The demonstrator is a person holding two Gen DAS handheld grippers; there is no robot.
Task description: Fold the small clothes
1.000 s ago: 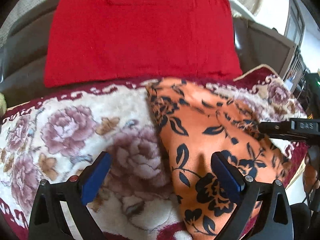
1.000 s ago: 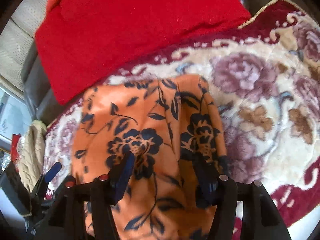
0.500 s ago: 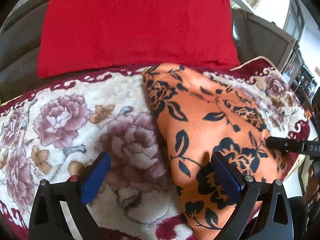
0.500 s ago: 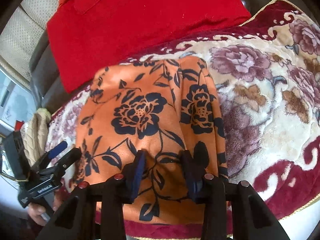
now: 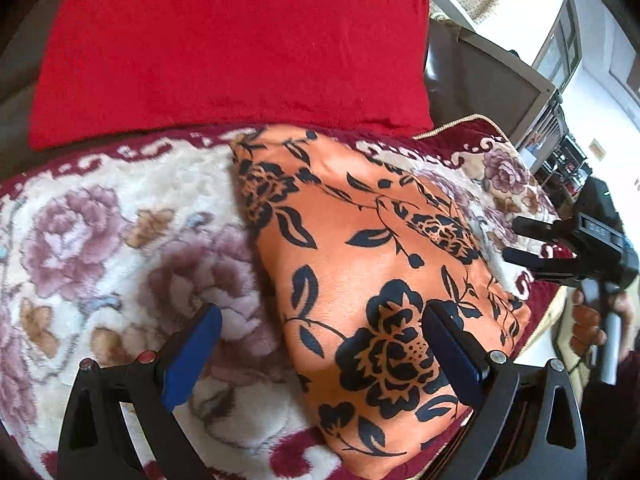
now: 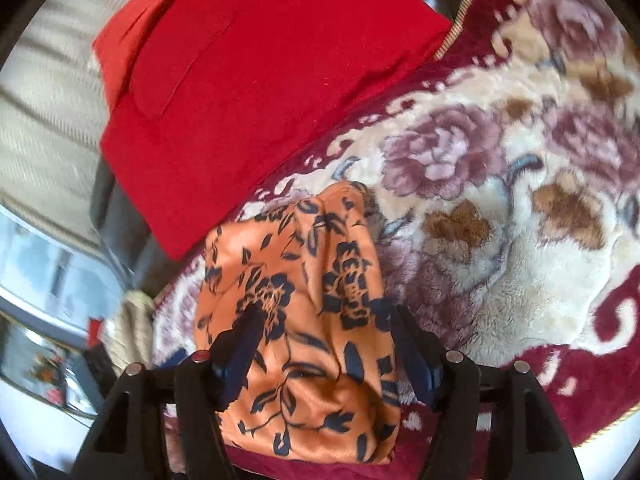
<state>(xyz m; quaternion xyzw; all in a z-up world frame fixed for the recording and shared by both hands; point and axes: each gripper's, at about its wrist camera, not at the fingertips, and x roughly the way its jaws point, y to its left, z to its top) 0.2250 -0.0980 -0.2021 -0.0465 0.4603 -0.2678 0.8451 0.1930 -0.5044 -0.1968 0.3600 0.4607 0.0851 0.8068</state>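
Orange floral garment (image 5: 360,264), black flower-and-leaf print, folded into a narrow wedge on floral blanket (image 5: 120,240). Garment's far tip nearly touching red cushion (image 5: 224,48), which leans upright just behind the blanket's maroon border.

Left claw (image 5: 320,356): released, blue pads wide apart, gripping nothing. L pad over bare blanket beside garment's left edge; R pad over garment's big black flower nr its near end. Straddles garment's left fold edge; contact w/ cloth not clear.

Right claw (image 5: 516,242), seen from left wrist cam: beyond garment's right edge, over blanket's maroon border, fingers close together, apart from the cloth there. Person's hand (image 5: 592,320) on its handle, below and right of garment.

Right wrist cam: garment (image 6: 304,320) looks bunched and raised, blurred. Right claw (image 6: 324,328) fingers either side of garment's near portion, cloth bulging up between them and spilling toward lens. Fingers partly apart; whether pads pinch the cloth or just flank it: can't tell. Red cushion (image 6: 256,92) behind garment's far end, blanket (image 6: 520,208) spreading right of garment. Beige knit item (image 6: 132,320) left of garment, past blanket edge, blurry.

Dark sofa back (image 5: 480,76) right of cushion in left cam.
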